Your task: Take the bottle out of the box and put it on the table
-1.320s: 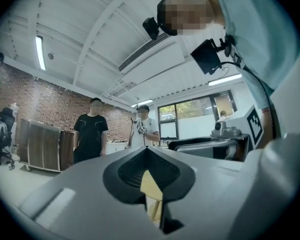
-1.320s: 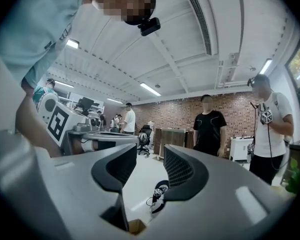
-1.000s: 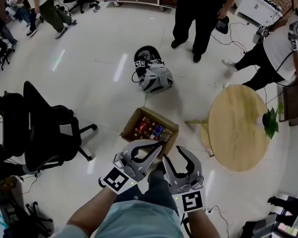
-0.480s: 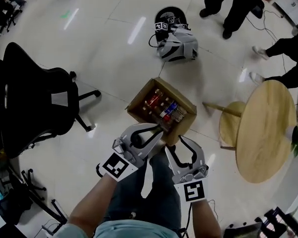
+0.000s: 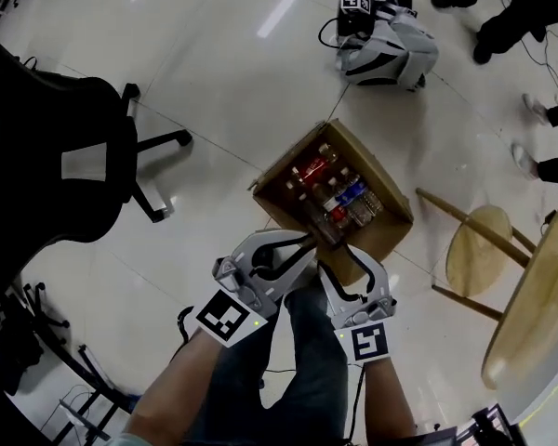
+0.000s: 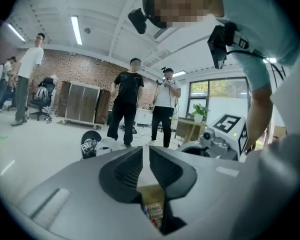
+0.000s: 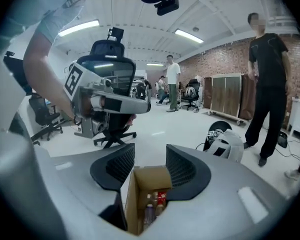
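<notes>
The bottles (image 5: pixel 333 191) are in the open cardboard box (image 5: pixel 387 240), which sits on the white floor (image 5: pixel 214 82). They stand upright with their long axes vertical and their caps towards the head camera. The box's long side runs aslant from upper left to lower right in the head view. Some bottles carry red labels and one a blue one, but no lettering on them is sharp enough to read. The cubes on the two tools show only black-and-white square patterns.

The left claw (image 5: pixel 305 241) hovers just above the near rim of the box. In its own view its jaws stand a narrow slit apart with nothing between them. The right claw (image 5: pixel 347 260) is just beside it, also over the near rim. Its jaws are wider apart and have just been opening. They hold nothing, and the box shows beyond the gap.

A second ago the box looked smaller and farther off, and both claws were well short of it. The round wooden counter (image 5: pixel 539 286) has slid to the right edge, beside a small stool (image 5: pixel 472 249).
</notes>
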### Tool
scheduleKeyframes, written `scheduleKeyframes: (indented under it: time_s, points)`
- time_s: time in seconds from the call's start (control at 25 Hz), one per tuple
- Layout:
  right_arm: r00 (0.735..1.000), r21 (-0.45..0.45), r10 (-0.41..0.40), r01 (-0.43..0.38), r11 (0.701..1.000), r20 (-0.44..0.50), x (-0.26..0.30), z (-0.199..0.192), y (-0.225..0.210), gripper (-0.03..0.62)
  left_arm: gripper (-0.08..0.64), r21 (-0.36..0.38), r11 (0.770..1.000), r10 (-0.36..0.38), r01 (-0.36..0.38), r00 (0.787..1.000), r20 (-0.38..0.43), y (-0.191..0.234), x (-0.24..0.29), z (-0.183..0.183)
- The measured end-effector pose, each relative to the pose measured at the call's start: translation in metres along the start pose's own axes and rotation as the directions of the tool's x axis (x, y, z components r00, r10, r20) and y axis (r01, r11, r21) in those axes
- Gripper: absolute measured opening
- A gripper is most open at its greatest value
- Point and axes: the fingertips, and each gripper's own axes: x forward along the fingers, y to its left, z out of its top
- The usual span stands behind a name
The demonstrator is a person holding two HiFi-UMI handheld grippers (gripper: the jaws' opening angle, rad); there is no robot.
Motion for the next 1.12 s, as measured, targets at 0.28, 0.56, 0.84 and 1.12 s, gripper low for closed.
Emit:
scheduleKeyframes:
  time_s: [0.28, 0.56, 0.84, 1.12]
  points:
    - [0.985, -0.008, 0.078, -0.080, 0.997, -0.153, 0.087, -0.123, 0.004, 0.192, 0.063, -0.029, 0.999, 0.029, -0.031, 0.996, -0.081, 0.034, 0.000, -0.106]
    - [0.928, 0.008, 0.160, -0.167, 0.986, -0.335, 0.154, -0.258, 0.006, 0.212, 0.063, -0.067, 0.996, 0.056, -0.063, 0.994, -0.099, 0.048, 0.008, -0.174]
    - [0.820, 0.033, 0.215, -0.234, 0.972, -0.530, 0.199, -0.366, 0.014, 0.249, 0.063, -0.105, 0.988, 0.102, -0.113, 0.989, -0.107, 0.068, 0.005, -0.218]
    - [0.707, 0.066, 0.199, -0.212, 0.975, -0.678, 0.231, -0.448, 0.015, 0.276, 0.063, -0.145, 0.984, 0.085, -0.105, 0.987, -0.134, 0.070, 0.008, -0.246]
